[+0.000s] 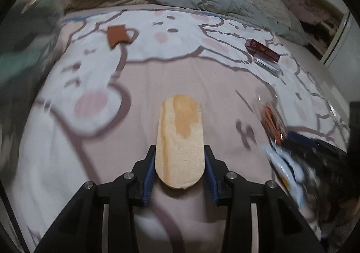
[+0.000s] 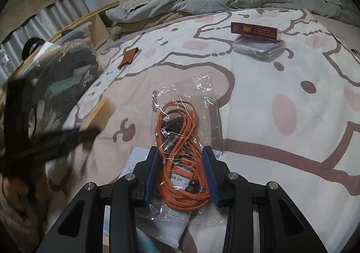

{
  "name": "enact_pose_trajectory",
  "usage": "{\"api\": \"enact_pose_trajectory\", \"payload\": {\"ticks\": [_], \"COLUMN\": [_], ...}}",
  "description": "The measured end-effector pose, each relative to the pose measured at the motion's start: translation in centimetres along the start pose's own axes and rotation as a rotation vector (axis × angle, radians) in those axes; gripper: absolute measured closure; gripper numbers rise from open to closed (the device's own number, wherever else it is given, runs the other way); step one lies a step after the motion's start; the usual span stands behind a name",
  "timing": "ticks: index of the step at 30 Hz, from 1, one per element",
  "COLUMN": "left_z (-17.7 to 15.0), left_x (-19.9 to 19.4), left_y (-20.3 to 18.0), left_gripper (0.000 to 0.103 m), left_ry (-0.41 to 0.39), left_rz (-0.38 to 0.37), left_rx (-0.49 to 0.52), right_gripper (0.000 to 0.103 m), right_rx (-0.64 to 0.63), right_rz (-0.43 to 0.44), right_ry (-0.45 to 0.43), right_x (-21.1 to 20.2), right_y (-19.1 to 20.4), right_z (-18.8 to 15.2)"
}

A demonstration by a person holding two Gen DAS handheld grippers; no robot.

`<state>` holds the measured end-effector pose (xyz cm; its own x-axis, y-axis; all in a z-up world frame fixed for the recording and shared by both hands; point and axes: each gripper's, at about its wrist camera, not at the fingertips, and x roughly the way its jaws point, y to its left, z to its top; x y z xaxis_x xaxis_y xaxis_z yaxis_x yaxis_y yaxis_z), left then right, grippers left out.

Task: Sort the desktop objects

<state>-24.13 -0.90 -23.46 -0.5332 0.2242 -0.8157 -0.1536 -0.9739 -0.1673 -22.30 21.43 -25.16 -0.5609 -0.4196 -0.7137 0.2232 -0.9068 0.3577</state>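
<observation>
A wooden comb [image 1: 180,142] is clamped in the left hand-held gripper [image 1: 180,174]. A bagged orange cord [image 2: 180,149] is gripped by the right hand-held gripper [image 2: 182,176]. Beyond them, a red box [image 2: 254,30], a clear case [image 2: 258,49] and a brown pouch [image 1: 117,34] are left unsorted on the bed [image 1: 157,77].

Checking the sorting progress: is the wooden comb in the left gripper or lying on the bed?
In the gripper. The left gripper's blue fingers press both edges of the wooden comb, above the bedsheet.

Left claw [image 2: 90,133] and storage bin [image 2: 63,73] blurred.
</observation>
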Motion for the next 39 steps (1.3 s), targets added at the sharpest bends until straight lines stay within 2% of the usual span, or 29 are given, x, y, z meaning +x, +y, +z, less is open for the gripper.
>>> {"api": "enact_pose_trajectory", "payload": {"ticks": [6, 10, 14, 16, 23, 26, 30, 34, 35, 37, 39], "left_z": [-3.9, -4.1, -4.1, -4.1, -4.1, -4.1, -4.1, -4.1, -4.0, -4.1, -4.1], "left_x": [-2.0, -1.9, -1.7, -1.7, -1.6, -1.6, -1.6, -1.6, -1.6, -1.5, -1.5], "left_y": [-0.6, -1.0, -0.3, -0.1, -0.1, -0.1, -0.1, -0.1, -0.1, -0.2, -0.1], "left_gripper": [0.064, 0.064, 0.064, 0.064, 0.064, 0.064, 0.064, 0.063, 0.063, 0.063, 0.063], "left_ry": [-0.089, -0.100, -0.099, -0.100, -0.100, -0.099, -0.099, -0.099, -0.099, -0.099, -0.099], "left_rz": [0.038, 0.070, 0.041, 0.030, 0.026, 0.019, 0.019, 0.015, 0.017, 0.014, 0.016], "left_rx": [0.017, 0.042, 0.022, 0.013, 0.009, 0.004, 0.004, 0.001, 0.002, 0.000, 0.002], "right_gripper": [0.063, 0.063, 0.064, 0.064, 0.064, 0.064, 0.064, 0.064, 0.064, 0.064, 0.064], "right_rx": [0.155, 0.100, 0.043, 0.039, 0.037, 0.073, 0.167, 0.211, 0.238, 0.288, 0.279], "right_rz": [0.106, 0.115, 0.122, 0.152, 0.267, 0.205, 0.143, -0.053, -0.077, -0.079, -0.067], "right_ry": [-0.046, -0.043, -0.038, -0.031, 0.044, 0.041, 0.012, -0.013, -0.017, -0.039, -0.060], "right_x": [-3.1, -5.0, -6.8, -7.3, -4.9, -4.1, -4.3, -4.3, -4.5, -5.4, -6.5], "right_y": [-1.7, 0.4, 3.2, 4.4, 7.1, 6.3, 3.0, -1.3, -2.1, -3.5, -2.9], "right_z": [-0.2, -1.4, -3.1, -4.1, -4.2, -3.8, -2.7, -0.8, -0.7, -0.7, -1.2]}}
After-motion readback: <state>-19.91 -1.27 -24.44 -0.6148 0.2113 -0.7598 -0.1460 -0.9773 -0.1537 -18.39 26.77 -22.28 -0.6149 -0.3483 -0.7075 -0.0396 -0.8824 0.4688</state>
